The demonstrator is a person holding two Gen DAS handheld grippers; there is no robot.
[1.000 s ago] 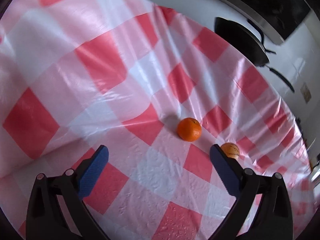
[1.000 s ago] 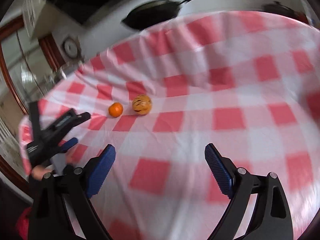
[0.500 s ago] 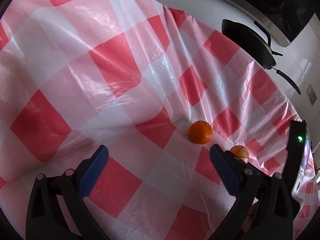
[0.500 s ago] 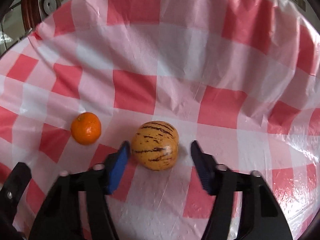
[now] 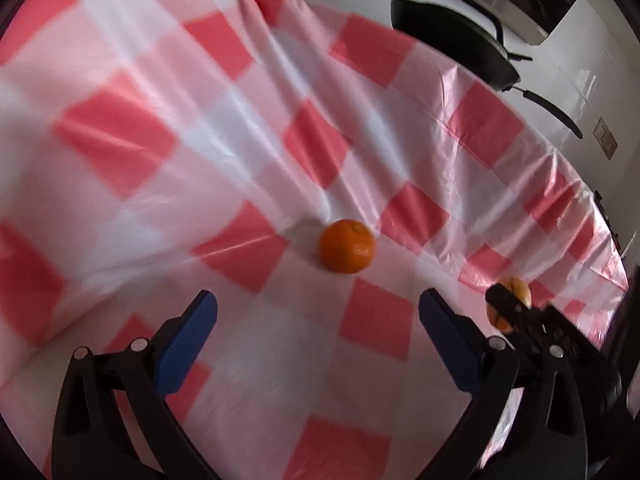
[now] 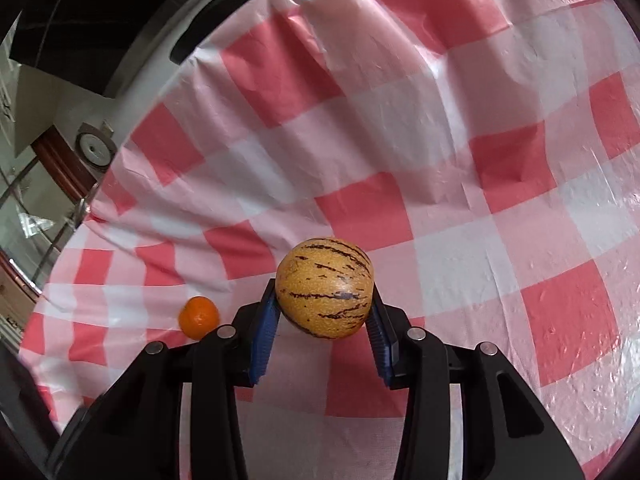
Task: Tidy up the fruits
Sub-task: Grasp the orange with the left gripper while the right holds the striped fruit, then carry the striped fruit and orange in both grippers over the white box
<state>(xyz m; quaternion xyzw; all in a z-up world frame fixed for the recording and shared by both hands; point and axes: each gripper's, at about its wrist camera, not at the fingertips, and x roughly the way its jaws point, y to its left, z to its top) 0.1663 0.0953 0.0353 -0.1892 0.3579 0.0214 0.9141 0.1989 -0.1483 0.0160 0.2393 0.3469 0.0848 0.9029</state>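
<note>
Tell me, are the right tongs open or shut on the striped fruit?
Shut: the right tongs press both blue pads against the striped fruit's sides.

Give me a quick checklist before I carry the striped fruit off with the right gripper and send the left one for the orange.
1. Right gripper shut on the striped fruit: ok, both blue pads press its sides.
2. Grip depth: not ok, the pads hold only the fruit's near half, and most of it sticks out past the tips.
3. Fruit lifted off the checkered tablecloth: cannot tell.
4. Left gripper open and empty: ok.
5. Orange reachable: ok, it lies ahead of the open fingers, nothing between.
6. Drop-off spot for the fruit: cannot tell, no bowl or basket in view.
</note>
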